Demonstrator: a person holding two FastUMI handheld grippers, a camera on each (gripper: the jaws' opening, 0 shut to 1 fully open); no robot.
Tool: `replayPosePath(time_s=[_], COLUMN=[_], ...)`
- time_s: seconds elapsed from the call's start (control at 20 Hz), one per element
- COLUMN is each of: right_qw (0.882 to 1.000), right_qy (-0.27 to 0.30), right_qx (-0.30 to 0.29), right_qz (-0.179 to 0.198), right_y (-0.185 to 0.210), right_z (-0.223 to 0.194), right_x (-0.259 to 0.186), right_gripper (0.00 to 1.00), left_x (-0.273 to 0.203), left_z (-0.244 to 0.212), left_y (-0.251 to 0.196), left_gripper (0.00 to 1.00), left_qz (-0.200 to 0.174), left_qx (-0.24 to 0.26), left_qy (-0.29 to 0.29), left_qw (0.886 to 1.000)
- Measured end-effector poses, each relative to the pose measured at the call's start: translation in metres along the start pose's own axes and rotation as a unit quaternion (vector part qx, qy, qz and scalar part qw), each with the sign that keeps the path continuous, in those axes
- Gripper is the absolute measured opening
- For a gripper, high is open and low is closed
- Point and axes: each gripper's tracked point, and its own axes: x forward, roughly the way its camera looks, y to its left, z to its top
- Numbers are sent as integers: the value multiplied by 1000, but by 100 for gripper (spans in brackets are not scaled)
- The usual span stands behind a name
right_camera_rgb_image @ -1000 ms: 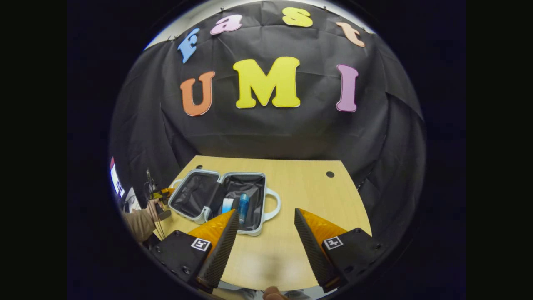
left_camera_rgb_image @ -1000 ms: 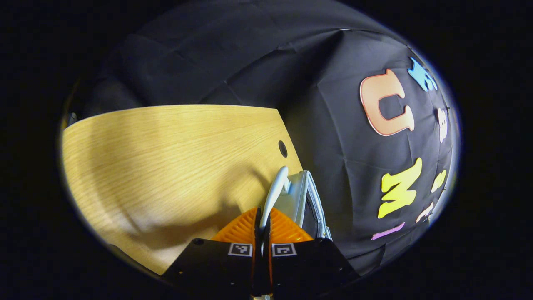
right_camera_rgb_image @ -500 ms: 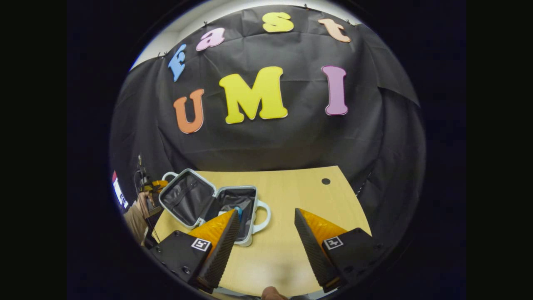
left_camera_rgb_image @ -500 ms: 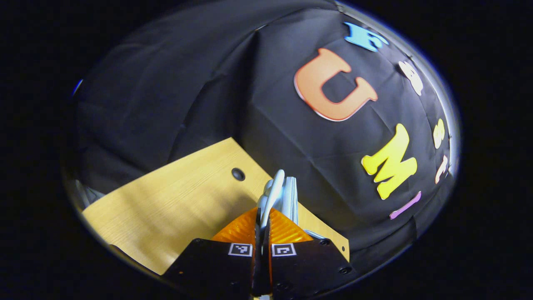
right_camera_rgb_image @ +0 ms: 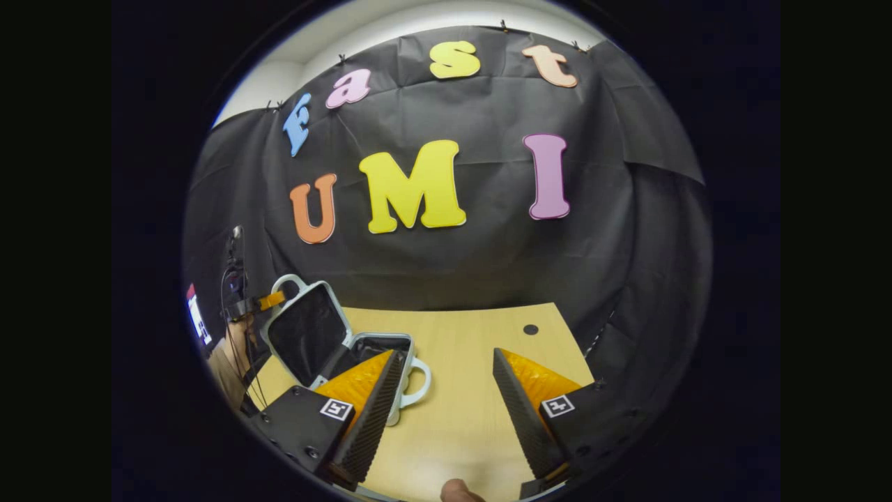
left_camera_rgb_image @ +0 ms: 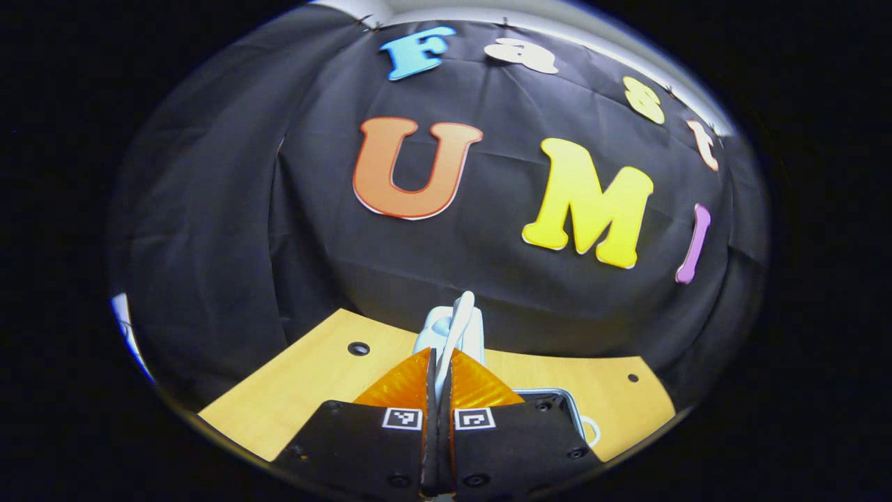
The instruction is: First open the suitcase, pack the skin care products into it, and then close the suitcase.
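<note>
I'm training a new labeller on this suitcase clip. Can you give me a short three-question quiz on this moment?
1. True or false: the suitcase lid lies flat on the table.
2. What does the left gripper pinch? A) the lid's handle B) a bottle C) nothing
3. Fill in: the right gripper has its jaws ____.

Key: 1 false, the lid stands raised; 2 A; 3 open.

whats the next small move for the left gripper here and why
Probably swing the lid on over and down onto the suitcase base. The left gripper is shut on the lid's handle, the lid stands roughly upright, and the right gripper hangs open, apart.
</note>
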Motion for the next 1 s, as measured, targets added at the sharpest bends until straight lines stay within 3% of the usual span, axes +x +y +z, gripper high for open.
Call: replayPosePath(time_s=[0.2,0.35,0.6,1.0], right_qw=[999,997,996,992], right_qy=[-30,-51,-43,-33], right_qx=[-28,-36,-44,-56], right_qz=[-31,-51,-68,-108], right_y=[-28,-42,-64,-115], right_z=[15,34,24,13], right_x=[-4,-4,-8,-16], right_gripper=[80,78,79,80], left_x=[-10,-11,-10,17], left_z=[-5,-20,-70,-161], left_y=[-64,-108,-182,-252], left_gripper=[3,3,4,4], left_qz=[-3,-16,-48,-65], left_qx=[28,84,139,235], left_qy=[-4,-14,7,63], left_qw=[1000,996,989,968])
